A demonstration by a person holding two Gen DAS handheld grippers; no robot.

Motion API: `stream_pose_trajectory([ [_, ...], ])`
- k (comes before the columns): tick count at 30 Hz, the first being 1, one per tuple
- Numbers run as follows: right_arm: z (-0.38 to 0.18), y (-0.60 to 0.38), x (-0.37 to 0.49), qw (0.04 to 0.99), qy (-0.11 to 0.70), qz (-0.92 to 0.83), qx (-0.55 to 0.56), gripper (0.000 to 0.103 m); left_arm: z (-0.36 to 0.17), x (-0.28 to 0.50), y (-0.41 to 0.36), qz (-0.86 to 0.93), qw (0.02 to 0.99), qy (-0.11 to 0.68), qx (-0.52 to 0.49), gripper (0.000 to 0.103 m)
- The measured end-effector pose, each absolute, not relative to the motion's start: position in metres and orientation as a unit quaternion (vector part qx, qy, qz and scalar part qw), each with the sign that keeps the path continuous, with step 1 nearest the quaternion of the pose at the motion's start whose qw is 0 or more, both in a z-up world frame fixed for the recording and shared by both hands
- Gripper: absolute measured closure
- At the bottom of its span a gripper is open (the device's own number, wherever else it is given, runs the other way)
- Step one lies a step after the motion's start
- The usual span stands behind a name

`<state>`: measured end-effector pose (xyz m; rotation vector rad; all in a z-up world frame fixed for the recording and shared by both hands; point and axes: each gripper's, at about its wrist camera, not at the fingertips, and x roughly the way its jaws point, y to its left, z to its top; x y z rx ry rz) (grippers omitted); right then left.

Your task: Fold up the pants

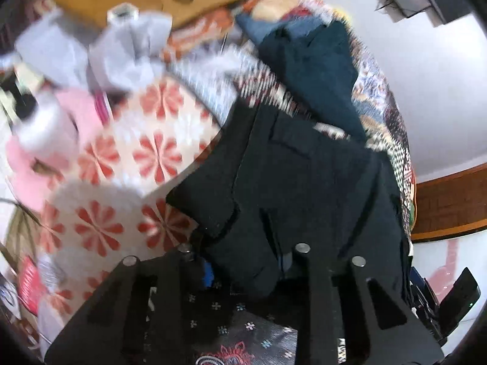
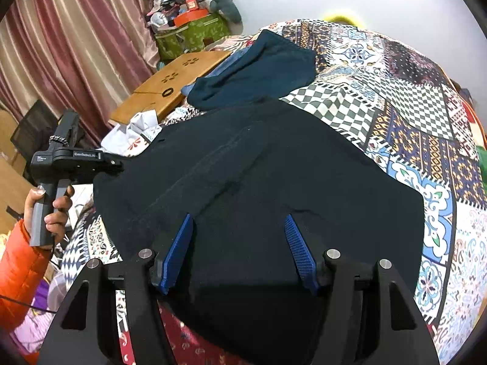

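At nine o'clock in the right view the left gripper (image 2: 117, 164) pinches the edge of the pants (image 2: 258, 188), which lie spread across the quilt (image 2: 426, 115). At six o'clock the right gripper (image 2: 240, 252) hovers over the cloth, fingers wide. Judging by this, carry the held edge straight across, level, matching seams.

pants (image 1: 298, 182) hide the left claw's (image 1: 243, 261) fingertips; surroundings blurred.
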<state>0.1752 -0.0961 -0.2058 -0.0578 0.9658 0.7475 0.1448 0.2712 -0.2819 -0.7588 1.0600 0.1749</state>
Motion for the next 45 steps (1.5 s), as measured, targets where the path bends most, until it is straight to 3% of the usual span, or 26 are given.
stream_pose_trajectory([
  [11,-0.196,-0.195,0.175,0.859,0.444,0.252,0.022,0.044,-0.133,0.163,0.206,0.087,0.912,0.374,-0.144,0.079],
  [21,-0.243,-0.251,0.164,0.838,0.506,0.196,0.052,0.044,-0.057,0.208,0.094,-0.015,0.947,0.308,-0.090,0.080],
  [30,-0.252,-0.253,0.152,0.842,0.498,0.201,0.055,0.044,-0.061,0.241,-0.019,-0.129,0.934,0.328,-0.066,0.080],
  [33,-0.252,-0.253,0.151,0.842,0.497,0.203,0.056,0.044,-0.078,0.245,-0.055,-0.175,0.917,0.353,-0.056,0.087],
  [35,-0.252,-0.253,0.151,0.843,0.495,0.203,0.056,0.044,-0.092,0.246,-0.077,-0.203,0.904,0.373,-0.052,0.102],
  [36,-0.253,-0.253,0.151,0.843,0.495,0.203,0.056,0.044,-0.101,0.246,-0.087,-0.220,0.895,0.385,-0.050,0.103],
  [45,-0.250,-0.253,0.147,0.843,0.495,0.203,0.058,0.044,-0.133,0.235,-0.103,-0.216,0.873,0.437,-0.013,0.100],
])
